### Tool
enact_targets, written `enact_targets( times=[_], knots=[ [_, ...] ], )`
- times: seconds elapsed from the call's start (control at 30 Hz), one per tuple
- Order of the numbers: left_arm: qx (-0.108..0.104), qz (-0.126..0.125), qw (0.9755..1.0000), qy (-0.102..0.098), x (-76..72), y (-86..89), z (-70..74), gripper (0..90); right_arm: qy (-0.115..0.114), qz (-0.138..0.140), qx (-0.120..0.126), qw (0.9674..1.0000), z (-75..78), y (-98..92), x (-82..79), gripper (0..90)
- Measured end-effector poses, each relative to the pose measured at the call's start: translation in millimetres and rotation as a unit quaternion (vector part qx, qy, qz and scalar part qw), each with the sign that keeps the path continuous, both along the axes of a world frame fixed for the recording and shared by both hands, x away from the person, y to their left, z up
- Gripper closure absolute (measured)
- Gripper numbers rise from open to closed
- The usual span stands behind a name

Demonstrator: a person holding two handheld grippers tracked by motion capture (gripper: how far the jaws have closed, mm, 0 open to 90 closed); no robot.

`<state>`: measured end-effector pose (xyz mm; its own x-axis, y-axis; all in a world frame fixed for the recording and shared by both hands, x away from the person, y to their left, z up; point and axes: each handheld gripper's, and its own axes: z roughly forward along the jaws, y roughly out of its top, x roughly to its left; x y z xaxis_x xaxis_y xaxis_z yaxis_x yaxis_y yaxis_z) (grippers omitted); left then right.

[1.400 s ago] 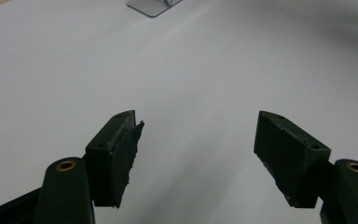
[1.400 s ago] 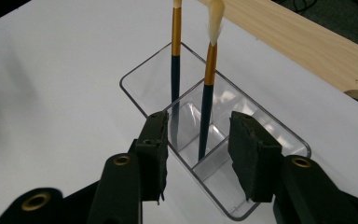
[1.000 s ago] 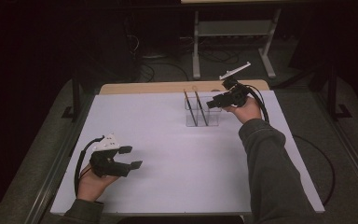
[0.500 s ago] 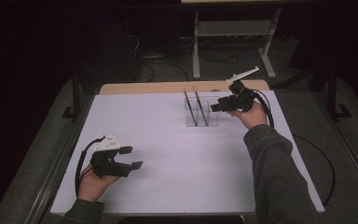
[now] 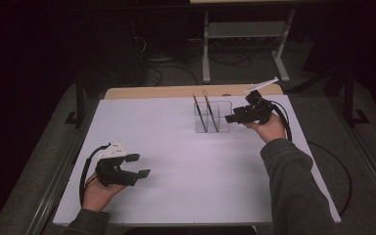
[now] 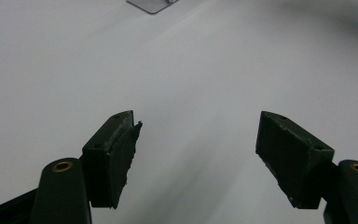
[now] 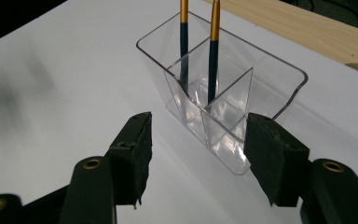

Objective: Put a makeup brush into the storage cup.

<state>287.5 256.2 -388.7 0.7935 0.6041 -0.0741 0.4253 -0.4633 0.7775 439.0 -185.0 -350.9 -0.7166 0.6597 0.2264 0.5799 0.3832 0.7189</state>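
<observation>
A clear plastic holder (image 5: 212, 119) (image 7: 242, 98) with several compartments stands on the white table (image 5: 176, 147), toward the far right. Two thin sticks, dark below and gold above, (image 5: 199, 113) (image 7: 213, 46) stand tilted in its far compartments. My right gripper (image 5: 231, 118) (image 7: 196, 158) hangs just right of the holder. Its jaws have just been opening, and they stand open, apart from the holder's near corner, with nothing between the pads. My left gripper (image 5: 138, 165) (image 6: 198, 154) rests open over bare table at the near left.
A wooden strip (image 5: 176, 91) runs along the table's far edge. Behind it, a metal stand (image 5: 245, 44) and cables lie on the dark floor. A cable (image 5: 335, 171) trails off the table's right side.
My right gripper has drawn back to the right, away from the holder, and its jaws have spread wider. The left hand has stayed still.
</observation>
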Motion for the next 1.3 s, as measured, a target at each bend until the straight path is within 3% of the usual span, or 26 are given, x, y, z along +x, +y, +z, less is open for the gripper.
enact_targets(
  times=[0.1, 0.3, 1.3],
  knots=[
    [-0.008, 0.001, 1.0, 0.004, 0.0, 0.6, -0.1, 27.2, -0.001, -0.001, 0.001, 1.0, -2.1, -0.2, -3.3, 38.6],
    [-0.004, -0.002, 1.0, 0.002, -0.9, -1.7, 0.7, 27.0, -0.001, -0.001, 0.005, 1.0, -3.8, -0.5, -11.0, 37.2],
    [-0.01, 0.004, 0.9999, -0.001, -0.3, -0.1, -0.4, 26.5, -0.013, -0.01, 0.027, 0.9995, -17.4, -32.9, -39.9, 34.8]
  ],
)
